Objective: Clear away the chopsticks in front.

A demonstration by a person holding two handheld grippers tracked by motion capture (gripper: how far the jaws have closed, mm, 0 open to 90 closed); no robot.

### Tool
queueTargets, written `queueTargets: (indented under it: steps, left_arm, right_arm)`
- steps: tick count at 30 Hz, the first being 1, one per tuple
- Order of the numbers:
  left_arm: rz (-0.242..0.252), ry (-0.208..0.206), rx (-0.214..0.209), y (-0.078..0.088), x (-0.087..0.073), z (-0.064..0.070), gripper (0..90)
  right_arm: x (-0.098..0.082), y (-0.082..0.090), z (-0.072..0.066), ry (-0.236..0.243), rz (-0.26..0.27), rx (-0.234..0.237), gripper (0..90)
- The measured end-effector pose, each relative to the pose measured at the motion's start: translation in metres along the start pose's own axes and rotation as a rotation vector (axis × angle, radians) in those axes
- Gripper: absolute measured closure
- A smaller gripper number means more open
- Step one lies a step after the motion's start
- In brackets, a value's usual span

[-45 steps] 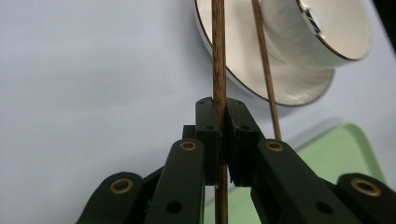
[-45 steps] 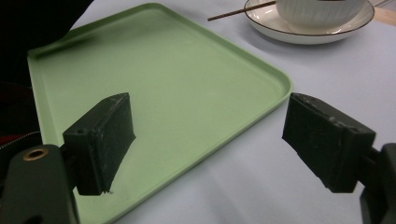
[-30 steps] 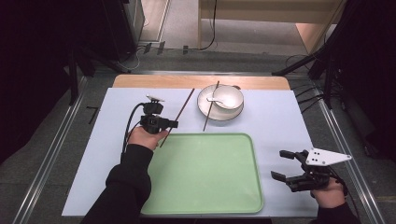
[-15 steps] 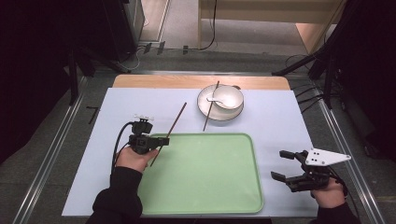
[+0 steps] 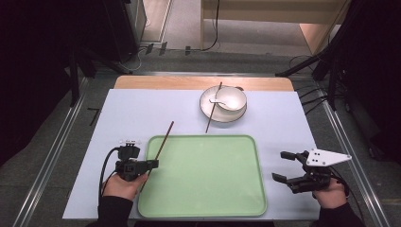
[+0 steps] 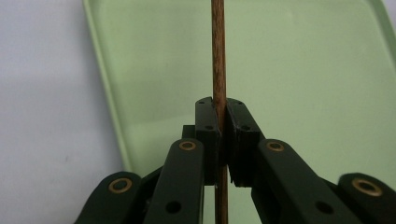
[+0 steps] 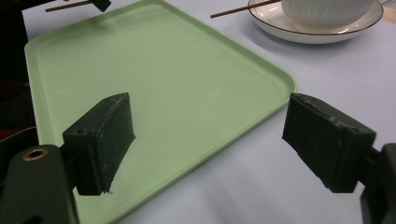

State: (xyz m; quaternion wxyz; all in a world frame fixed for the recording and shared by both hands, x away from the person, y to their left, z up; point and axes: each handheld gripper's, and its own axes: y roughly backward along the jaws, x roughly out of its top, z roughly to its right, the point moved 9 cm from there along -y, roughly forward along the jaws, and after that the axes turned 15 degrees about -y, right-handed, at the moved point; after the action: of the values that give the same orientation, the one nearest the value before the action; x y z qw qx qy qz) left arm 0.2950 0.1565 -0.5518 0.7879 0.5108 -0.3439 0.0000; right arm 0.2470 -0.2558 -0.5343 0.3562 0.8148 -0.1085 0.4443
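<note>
The left tongs are clenched on a long thin brown wooden chopstick. In the left gripper view the two black pads squeeze the stick from both sides, and the stick runs straight up between them. From above, the stick sticks out past the tongs, up and away from the person, and slants across the left rim of the flat light green plastic tray. Its far tip is over the pale blue tabletop, just past the top left corner of the tray. The left tongs sit over the left edge of the tray, and the hand that holds them is near the person's side of the tabletop.

The right tongs are released, with nothing between them. Their jaws stand wide apart. They hang just off the right side of the tray, over the tabletop, well apart from the left tongs.

Far ahead of both tongs, past the top edge of the tray, is a white round bowl on a white plate. A second brown wooden chopstick leans across that plate. A white spoon lies in the bowl.
</note>
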Motion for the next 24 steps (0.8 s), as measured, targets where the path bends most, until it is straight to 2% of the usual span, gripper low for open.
queueTargets:
  steps: [4,6,7,8,11,16,21,24]
  left_arm:
    - [-0.020,0.003,0.014,0.003,-0.012,0.004,85.0]
    - [-0.056,-0.009,0.042,0.005,-0.023,0.006,85.1]
    - [-0.056,-0.009,0.042,0.005,-0.023,0.006,85.1]
    - [-0.066,0.001,0.045,0.005,-0.029,0.007,85.0]
    - [-0.087,0.008,0.053,0.002,-0.034,0.006,84.9]
    - [-0.121,-0.022,0.068,-0.012,-0.031,0.008,84.3]
    - [-0.120,-0.046,0.073,-0.016,-0.029,0.013,84.0]
    - [-0.115,-0.055,0.073,-0.015,-0.029,0.014,80.0]
  right_arm:
    - [0.001,-0.002,-0.001,0.007,-0.004,0.000,16.8]
    - [0.002,-0.003,-0.001,0.005,-0.004,0.002,16.8]
    - [0.002,-0.003,-0.001,0.005,-0.004,0.002,16.8]
    - [0.002,-0.003,-0.001,0.007,-0.004,0.001,16.7]
    - [0.002,-0.004,-0.001,0.008,-0.006,0.003,16.7]
    - [0.001,-0.003,-0.001,0.009,-0.006,0.004,16.7]
    - [0.001,-0.004,-0.001,0.010,-0.010,0.003,16.7]
    - [0.001,-0.004,-0.001,0.011,-0.010,0.004,16.7]
